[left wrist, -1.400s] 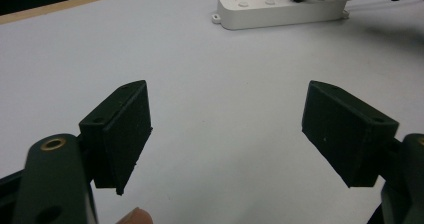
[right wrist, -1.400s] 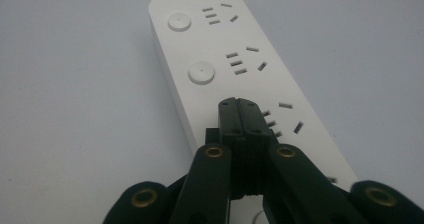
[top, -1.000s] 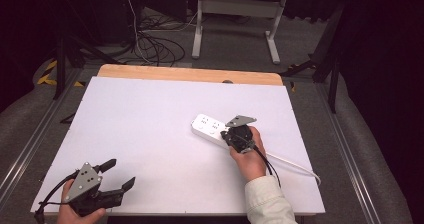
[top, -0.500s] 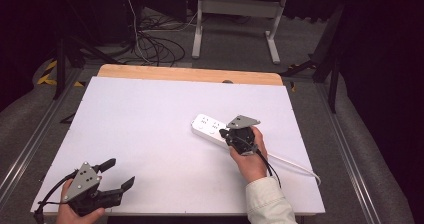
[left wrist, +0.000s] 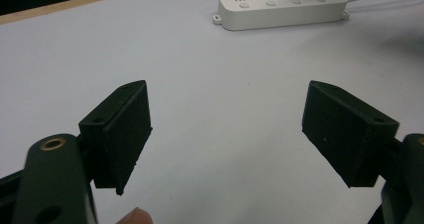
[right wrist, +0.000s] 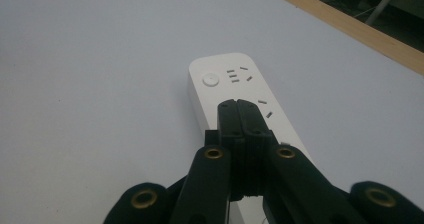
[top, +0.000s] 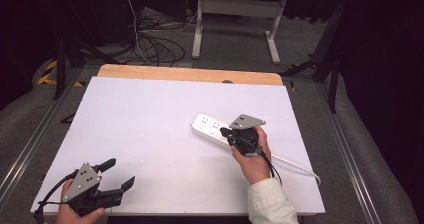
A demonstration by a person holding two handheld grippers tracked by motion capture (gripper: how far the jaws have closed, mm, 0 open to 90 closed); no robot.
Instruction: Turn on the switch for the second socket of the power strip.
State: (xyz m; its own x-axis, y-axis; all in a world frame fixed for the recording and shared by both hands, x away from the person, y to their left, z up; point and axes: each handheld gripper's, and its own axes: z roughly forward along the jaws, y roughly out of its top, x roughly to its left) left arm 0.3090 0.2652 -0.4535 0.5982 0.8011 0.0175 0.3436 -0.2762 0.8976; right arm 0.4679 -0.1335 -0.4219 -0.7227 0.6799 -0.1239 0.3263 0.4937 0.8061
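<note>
White table point(top: 150, 134), dim room. Right tool point(top: 226, 132), jaws pressed together, over power strip point(top: 210, 128), likely pressing a switch; next: push down. Left tool point(top: 120, 174) spread, idle near-left.

The high view looks down and forward from above the person's side, taking in the whole white table point(top: 150, 134) and the dark floor beyond its far wooden edge. The left gripper view sits low over the table's near left part, looking across the surface at the power strip point(left wrist: 282, 8) well off. The right gripper view hangs close above that same power strip, facing the far edge.
</note>
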